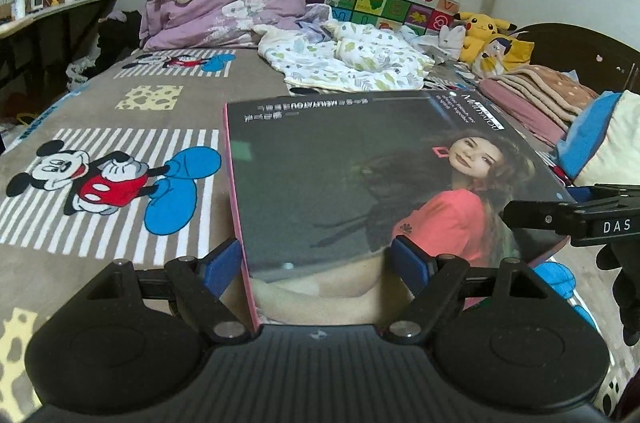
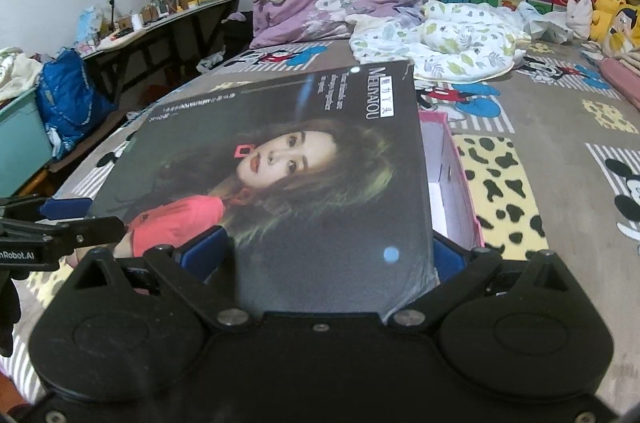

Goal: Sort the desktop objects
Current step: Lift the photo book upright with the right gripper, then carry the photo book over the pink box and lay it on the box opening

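Left wrist view: left claw [image 1: 316, 263] clamps the near end of the box lid [image 1: 384, 179], held above the bed [image 1: 168, 111]. Right claw [image 2: 328, 259] grips its other end; pink box [image 2: 452, 179] just beside, floral blanket [image 2: 436, 43] beyond.

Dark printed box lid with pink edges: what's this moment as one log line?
dark printed box lid with pink edges | gripped by left fingers, right fingers | above open pink box
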`<state>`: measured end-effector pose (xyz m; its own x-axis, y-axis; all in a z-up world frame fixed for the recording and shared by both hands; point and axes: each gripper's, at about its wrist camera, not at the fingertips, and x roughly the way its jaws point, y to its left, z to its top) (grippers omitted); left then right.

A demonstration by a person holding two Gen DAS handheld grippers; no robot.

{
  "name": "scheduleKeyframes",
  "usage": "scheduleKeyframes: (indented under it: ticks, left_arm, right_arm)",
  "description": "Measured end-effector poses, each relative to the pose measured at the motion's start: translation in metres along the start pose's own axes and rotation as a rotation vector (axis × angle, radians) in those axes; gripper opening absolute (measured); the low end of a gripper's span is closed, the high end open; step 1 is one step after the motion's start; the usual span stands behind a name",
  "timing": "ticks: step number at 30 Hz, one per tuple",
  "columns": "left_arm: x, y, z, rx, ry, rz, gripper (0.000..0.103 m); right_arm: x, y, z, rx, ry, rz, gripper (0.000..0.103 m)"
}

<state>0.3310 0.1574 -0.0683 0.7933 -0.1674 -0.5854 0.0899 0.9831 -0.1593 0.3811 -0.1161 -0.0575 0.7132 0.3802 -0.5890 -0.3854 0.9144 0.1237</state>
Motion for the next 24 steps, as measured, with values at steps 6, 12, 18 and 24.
scheduleKeyframes:
  ticks: [6,12,18,24]
  left_arm:
    - [0.024,0.004,0.009,0.002,0.011,0.003,0.081]
    - [0.041,0.004,0.016,0.014,0.019,0.003,0.081]
    - [0.049,0.000,0.021,0.012,0.019,-0.004,0.081]
    - [0.046,-0.031,0.023,0.104,-0.008,-0.080,0.081]
  right_arm:
    - [0.019,-0.002,0.011,-0.010,0.001,-0.028,0.103]
    - [0.035,-0.011,0.018,-0.004,0.024,-0.039,0.103]
    - [0.041,-0.018,0.021,0.021,0.024,-0.035,0.103]
    - [0.043,-0.010,0.023,-0.024,0.022,0.004,0.102]
